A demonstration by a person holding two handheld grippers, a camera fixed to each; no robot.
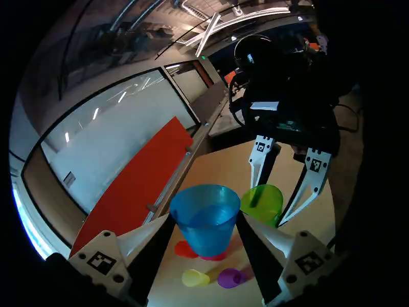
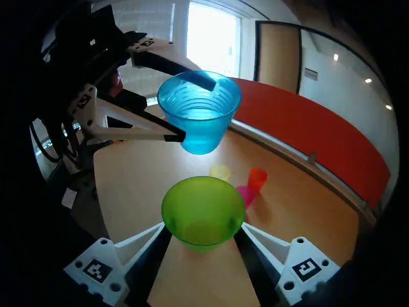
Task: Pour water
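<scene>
The blue cup (image 1: 205, 225) of water is being pinched between the jaws of the left gripper (image 1: 204, 217), above and ahead of the green cup (image 2: 203, 212) being pinched between the jaws of the right gripper (image 2: 203, 230), and is probably being readied for slow tipping.

My left gripper view is dim and bluish. Ceiling light strips (image 1: 207, 33) glare at upper centre and streak across the glass wall (image 1: 112, 138). In my right gripper view a window (image 2: 212, 38) at top centre blows out white, backlighting the blue cup (image 2: 199, 112). Straight lines bow near the edges, and focus is sharp.
</scene>
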